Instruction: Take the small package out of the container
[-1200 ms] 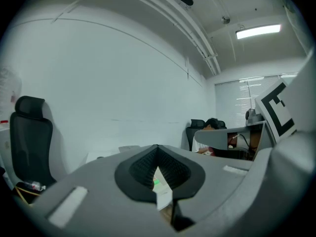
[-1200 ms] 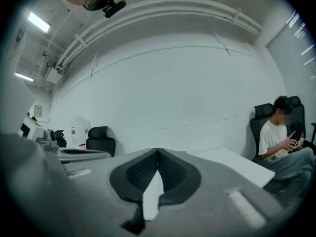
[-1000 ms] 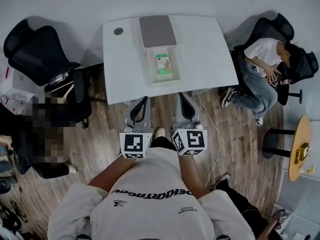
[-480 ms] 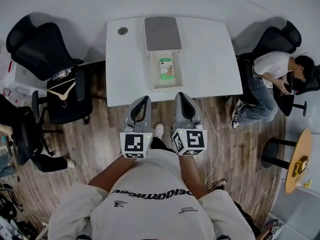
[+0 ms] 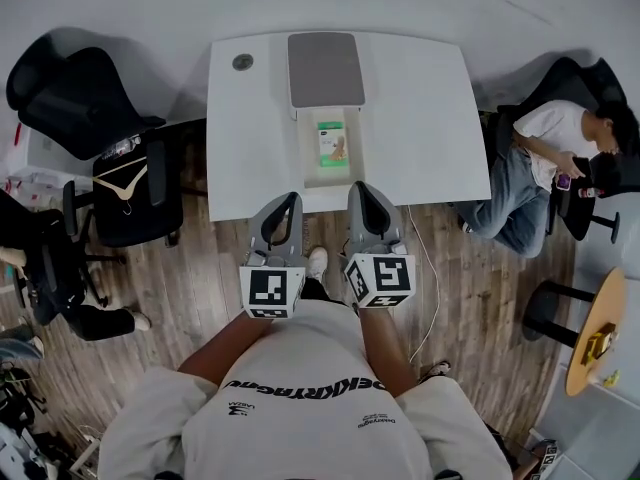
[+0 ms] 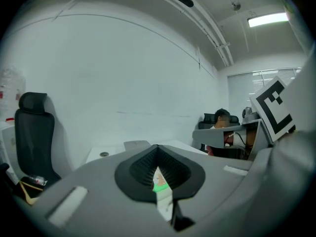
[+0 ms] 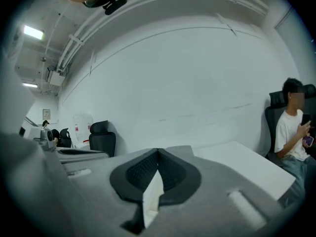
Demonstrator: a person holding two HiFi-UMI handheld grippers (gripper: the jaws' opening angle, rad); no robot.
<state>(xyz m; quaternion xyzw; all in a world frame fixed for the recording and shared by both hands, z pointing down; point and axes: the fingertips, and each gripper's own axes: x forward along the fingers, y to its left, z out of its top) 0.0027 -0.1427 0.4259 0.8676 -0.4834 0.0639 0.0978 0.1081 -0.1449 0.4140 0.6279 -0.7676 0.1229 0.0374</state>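
A small green and white package (image 5: 331,140) lies flat in an open white container (image 5: 349,153) on the white table (image 5: 420,108). The container's grey lid (image 5: 325,70) rests just beyond it. My left gripper (image 5: 290,201) and right gripper (image 5: 358,192) hang side by side at the table's front edge, short of the container, both shut and empty. In the left gripper view the left gripper (image 6: 158,149) has its jaws together at the tip, and the package (image 6: 159,183) shows through the gap below. The right gripper (image 7: 158,153) also has its jaws together, with the container (image 7: 152,197) below.
A small dark round thing (image 5: 243,62) sits on the table's far left corner. Black office chairs (image 5: 75,103) stand at the left. A seated person (image 5: 545,158) is close to the table's right side. A round wooden side table (image 5: 592,328) and a floor cable (image 5: 430,278) are at the right.
The table and container have drawn a little nearer to both grippers, whose tips now reach the front edge. Both grippers stay shut. The seated person at the right has shifted.
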